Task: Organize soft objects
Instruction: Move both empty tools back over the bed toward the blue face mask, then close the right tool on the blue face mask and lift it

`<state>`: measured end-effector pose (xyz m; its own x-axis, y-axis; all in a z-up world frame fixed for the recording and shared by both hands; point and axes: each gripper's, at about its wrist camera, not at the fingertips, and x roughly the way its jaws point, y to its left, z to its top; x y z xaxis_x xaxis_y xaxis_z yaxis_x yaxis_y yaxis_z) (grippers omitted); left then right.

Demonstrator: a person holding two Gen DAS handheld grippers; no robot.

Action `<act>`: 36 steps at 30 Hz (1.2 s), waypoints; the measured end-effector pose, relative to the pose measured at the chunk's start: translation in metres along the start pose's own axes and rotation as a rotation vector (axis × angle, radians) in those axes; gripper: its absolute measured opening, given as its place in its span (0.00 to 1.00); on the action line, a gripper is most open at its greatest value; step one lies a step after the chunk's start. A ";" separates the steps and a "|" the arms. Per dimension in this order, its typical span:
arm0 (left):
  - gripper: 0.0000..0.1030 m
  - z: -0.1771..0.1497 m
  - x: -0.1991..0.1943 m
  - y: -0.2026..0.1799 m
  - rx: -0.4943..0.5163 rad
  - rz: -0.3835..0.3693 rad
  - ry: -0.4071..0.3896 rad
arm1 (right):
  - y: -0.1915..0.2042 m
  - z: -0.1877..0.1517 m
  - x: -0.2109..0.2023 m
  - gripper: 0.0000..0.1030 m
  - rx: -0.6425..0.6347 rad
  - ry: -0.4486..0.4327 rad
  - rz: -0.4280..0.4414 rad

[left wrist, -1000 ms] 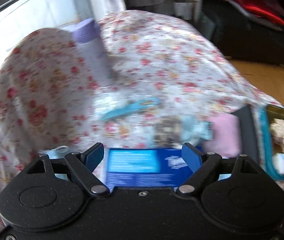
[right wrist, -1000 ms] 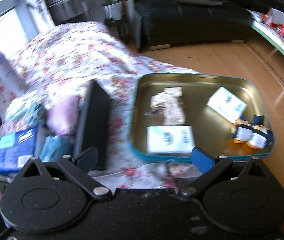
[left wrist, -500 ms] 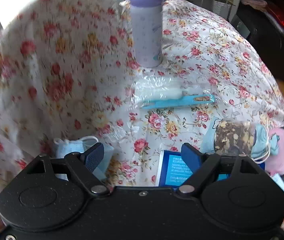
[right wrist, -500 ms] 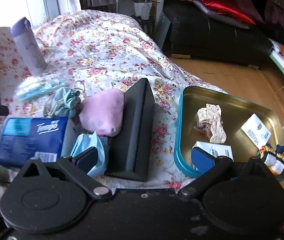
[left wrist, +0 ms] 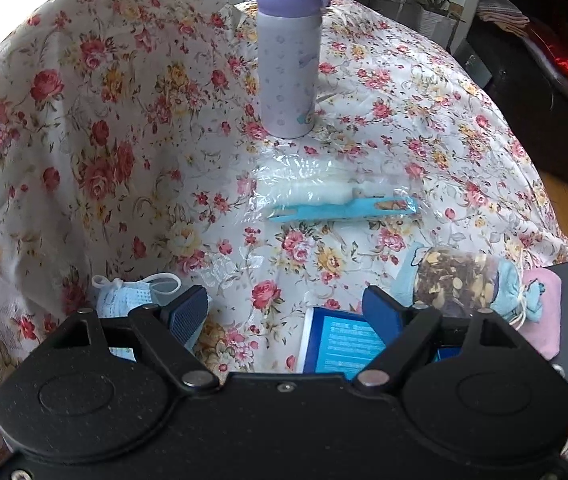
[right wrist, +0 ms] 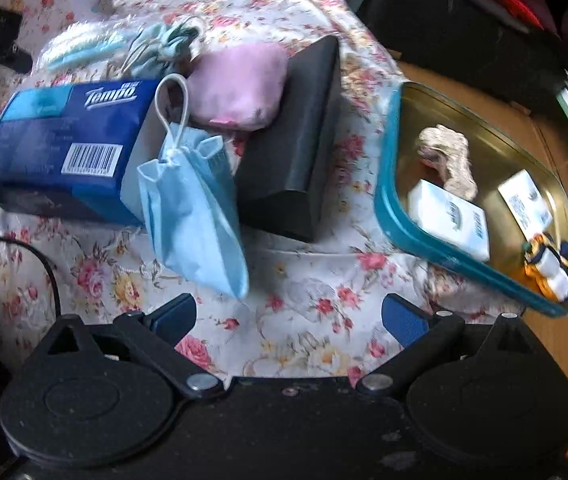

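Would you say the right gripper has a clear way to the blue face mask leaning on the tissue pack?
Probably yes. The right gripper is open, and the blue face mask hangs just ahead of its fingers with only bare floral cloth between. The tissue pack and black box crowd its upper part.

left black textured plastic gripper (left wrist: 286, 312) | two round housings with raised discs | silver pivot screws below the angled black arms | blue ribbed pads on the fingertips (left wrist: 188, 312) || right black plastic gripper (right wrist: 289, 316) | same build, scuffed and dusty | blue pads (right wrist: 404, 318)
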<state>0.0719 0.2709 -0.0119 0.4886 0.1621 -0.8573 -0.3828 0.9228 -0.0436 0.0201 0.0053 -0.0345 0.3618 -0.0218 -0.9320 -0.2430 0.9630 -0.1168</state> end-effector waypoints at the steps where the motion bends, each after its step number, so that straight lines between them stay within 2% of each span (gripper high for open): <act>1: 0.79 0.000 0.000 -0.001 0.002 -0.002 0.001 | -0.003 -0.001 -0.006 0.97 0.021 -0.023 0.010; 5: 0.79 0.000 0.001 -0.001 0.002 -0.001 0.002 | -0.002 0.004 -0.023 0.97 0.070 -0.113 0.062; 11: 0.79 0.000 0.001 -0.001 -0.001 -0.002 0.003 | 0.025 0.011 -0.016 0.95 0.052 -0.161 0.084; 14: 0.79 0.000 0.001 -0.001 0.001 -0.011 0.005 | 0.036 0.009 -0.012 0.75 0.008 -0.181 0.068; 16: 0.79 -0.001 0.002 -0.002 0.002 -0.013 0.007 | 0.037 0.008 -0.005 0.43 -0.004 -0.159 0.059; 17: 0.79 -0.001 0.002 -0.002 0.002 -0.013 0.008 | 0.034 0.008 -0.001 0.34 0.000 -0.140 0.068; 18: 0.79 -0.001 0.002 -0.002 0.003 -0.014 0.009 | 0.030 0.008 0.002 0.20 0.010 -0.117 0.085; 19: 0.79 -0.001 0.003 -0.002 0.003 -0.014 0.010 | 0.025 0.007 0.005 0.16 0.028 -0.094 0.104; 26: 0.79 -0.001 0.003 -0.003 0.004 -0.014 0.012 | -0.012 -0.005 -0.010 0.15 0.100 -0.029 0.224; 29: 0.79 -0.001 0.003 -0.003 0.005 -0.014 0.012 | -0.027 -0.014 -0.014 0.20 0.150 -0.003 0.241; 30: 0.79 -0.001 0.003 -0.003 0.007 -0.014 0.011 | -0.034 -0.014 -0.014 0.29 0.172 -0.013 0.218; 31: 0.79 -0.002 0.002 -0.004 0.008 -0.014 0.010 | -0.037 -0.016 -0.016 0.44 0.191 -0.037 0.167; 32: 0.79 -0.002 0.002 -0.004 0.010 -0.014 0.009 | -0.038 -0.018 -0.019 0.52 0.201 -0.062 0.119; 33: 0.79 -0.002 0.002 -0.005 0.012 -0.013 0.009 | -0.040 -0.020 -0.021 0.66 0.211 -0.091 0.075; 34: 0.79 -0.002 0.002 -0.005 0.015 -0.012 0.008 | -0.042 -0.021 -0.025 0.81 0.217 -0.123 0.048; 35: 0.79 -0.002 0.002 -0.006 0.017 -0.012 0.008 | -0.042 -0.022 -0.029 0.88 0.215 -0.150 0.031; 36: 0.79 -0.002 0.002 -0.006 0.019 -0.012 0.007 | -0.040 -0.023 -0.033 1.00 0.210 -0.177 0.017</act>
<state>0.0735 0.2651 -0.0148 0.4876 0.1484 -0.8604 -0.3619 0.9312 -0.0444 -0.0030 -0.0387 -0.0073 0.5155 0.0244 -0.8565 -0.0652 0.9978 -0.0108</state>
